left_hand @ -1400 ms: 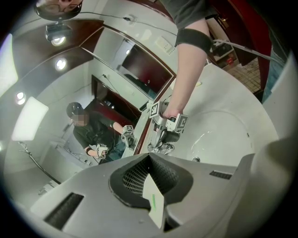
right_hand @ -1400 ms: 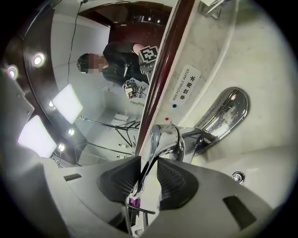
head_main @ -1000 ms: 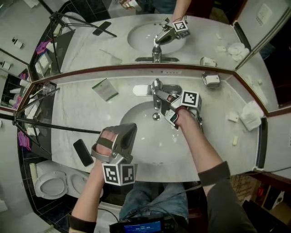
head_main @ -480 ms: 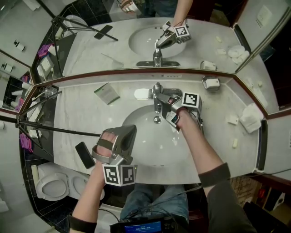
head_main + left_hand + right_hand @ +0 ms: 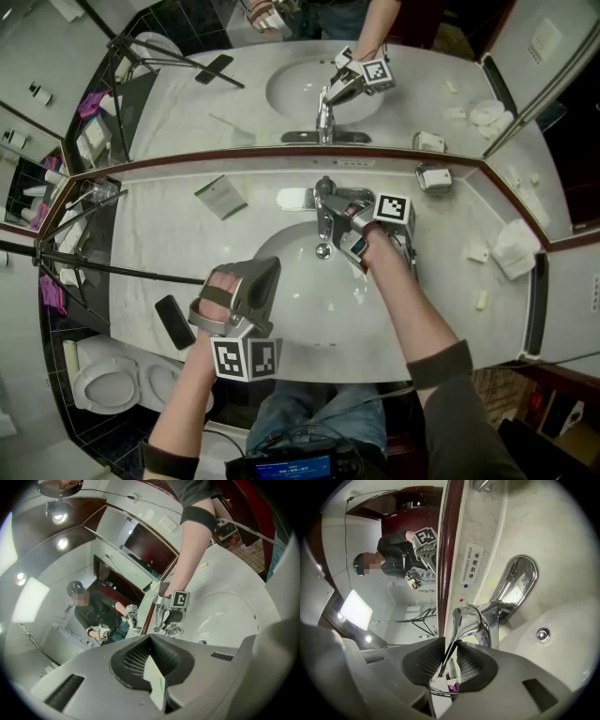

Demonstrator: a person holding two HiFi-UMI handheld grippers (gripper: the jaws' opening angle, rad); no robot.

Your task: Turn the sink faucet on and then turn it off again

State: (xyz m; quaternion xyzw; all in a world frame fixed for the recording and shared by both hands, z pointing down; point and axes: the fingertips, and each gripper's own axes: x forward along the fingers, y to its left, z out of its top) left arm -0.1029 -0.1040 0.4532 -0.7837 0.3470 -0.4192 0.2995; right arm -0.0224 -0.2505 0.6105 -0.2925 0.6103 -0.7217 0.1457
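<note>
The right claw (image 5: 449,657) had just narrowed onto the lever (image 5: 467,615) of the faucet (image 5: 324,202) and gripped it, so turning on looked about to start, no water visibly running, while the left claw (image 5: 151,644), shut and empty, hung well before the faucet over the basin (image 5: 300,314).
</note>
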